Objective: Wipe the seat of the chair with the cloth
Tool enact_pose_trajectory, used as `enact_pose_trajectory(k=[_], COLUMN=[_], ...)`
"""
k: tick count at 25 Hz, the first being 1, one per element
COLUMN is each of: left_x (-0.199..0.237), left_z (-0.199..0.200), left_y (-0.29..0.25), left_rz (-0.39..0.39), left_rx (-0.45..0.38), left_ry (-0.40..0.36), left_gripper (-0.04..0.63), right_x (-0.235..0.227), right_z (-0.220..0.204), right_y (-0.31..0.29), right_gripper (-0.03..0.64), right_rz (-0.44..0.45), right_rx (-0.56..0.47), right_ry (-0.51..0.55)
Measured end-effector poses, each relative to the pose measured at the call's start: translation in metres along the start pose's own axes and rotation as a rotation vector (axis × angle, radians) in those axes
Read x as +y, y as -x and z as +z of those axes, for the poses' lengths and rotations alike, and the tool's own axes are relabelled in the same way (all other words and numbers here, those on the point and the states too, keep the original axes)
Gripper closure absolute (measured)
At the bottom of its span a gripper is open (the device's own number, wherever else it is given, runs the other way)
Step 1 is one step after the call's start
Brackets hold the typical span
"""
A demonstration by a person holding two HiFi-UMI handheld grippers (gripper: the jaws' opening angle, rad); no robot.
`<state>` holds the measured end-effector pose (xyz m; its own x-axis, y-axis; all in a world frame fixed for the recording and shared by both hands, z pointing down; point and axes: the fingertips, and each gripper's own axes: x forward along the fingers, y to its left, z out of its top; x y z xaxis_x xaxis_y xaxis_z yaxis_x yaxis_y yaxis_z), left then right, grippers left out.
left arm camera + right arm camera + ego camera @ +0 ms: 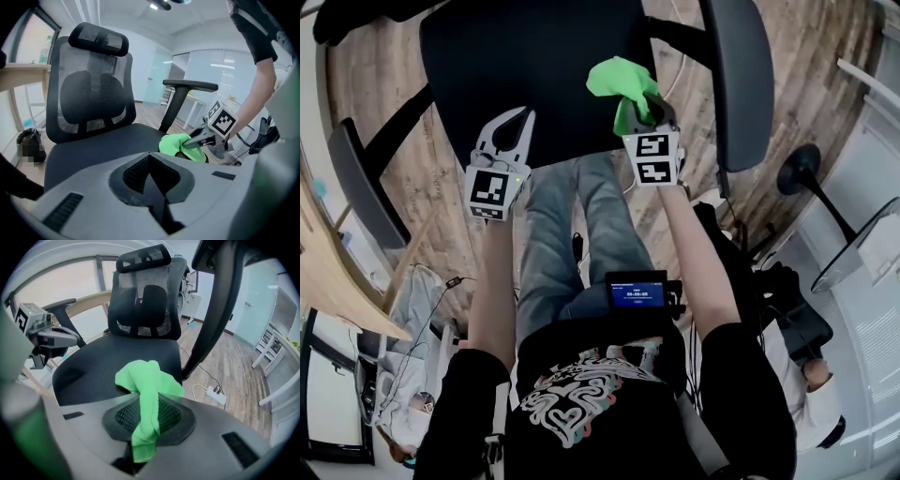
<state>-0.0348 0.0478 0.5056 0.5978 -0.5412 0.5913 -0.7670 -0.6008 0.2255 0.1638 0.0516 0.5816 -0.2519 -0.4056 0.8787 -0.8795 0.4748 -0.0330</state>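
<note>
The black chair seat (525, 66) fills the top of the head view. A bright green cloth (621, 82) is bunched at the seat's front right part, with my right gripper (643, 111) shut on it. In the right gripper view the cloth (146, 380) hangs out between the jaws over the seat (103, 364). I cannot tell whether it touches the seat. My left gripper (514, 129) hovers over the seat's front edge, left of the cloth, jaws shut on nothing. The left gripper view shows the cloth (174, 143) and the right gripper (200, 138) beyond its own tips (150, 157).
A mesh backrest (93, 89) with a headrest rises behind the seat. Armrests stand on both sides (741, 75) (361, 183). A white power strip (215, 393) and its cable lie on the wooden floor at the right. A wooden desk (328, 272) is at my left.
</note>
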Motion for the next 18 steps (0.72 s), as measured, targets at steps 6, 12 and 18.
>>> enact_pose_trajectory(k=[6, 12, 18], left_x=[0.001, 0.004, 0.008], left_z=[-0.001, -0.002, -0.006], left_y=[0.001, 0.004, 0.008], left_rz=[0.005, 0.006, 0.011], left_rx=[0.001, 0.000, 0.001], left_ry=[0.008, 0.012, 0.024], left_gripper=[0.594, 0.594, 0.594], right_x=[-0.003, 0.012, 0.030], right_z=[-0.002, 0.003, 0.009], right_y=[0.001, -0.005, -0.017], right_gripper=[0.554, 0.554, 0.554], right_rz=[0.001, 0.042, 0.082], right_rx=[0.004, 0.025, 0.041], right_ry=[0.013, 0.100, 0.155])
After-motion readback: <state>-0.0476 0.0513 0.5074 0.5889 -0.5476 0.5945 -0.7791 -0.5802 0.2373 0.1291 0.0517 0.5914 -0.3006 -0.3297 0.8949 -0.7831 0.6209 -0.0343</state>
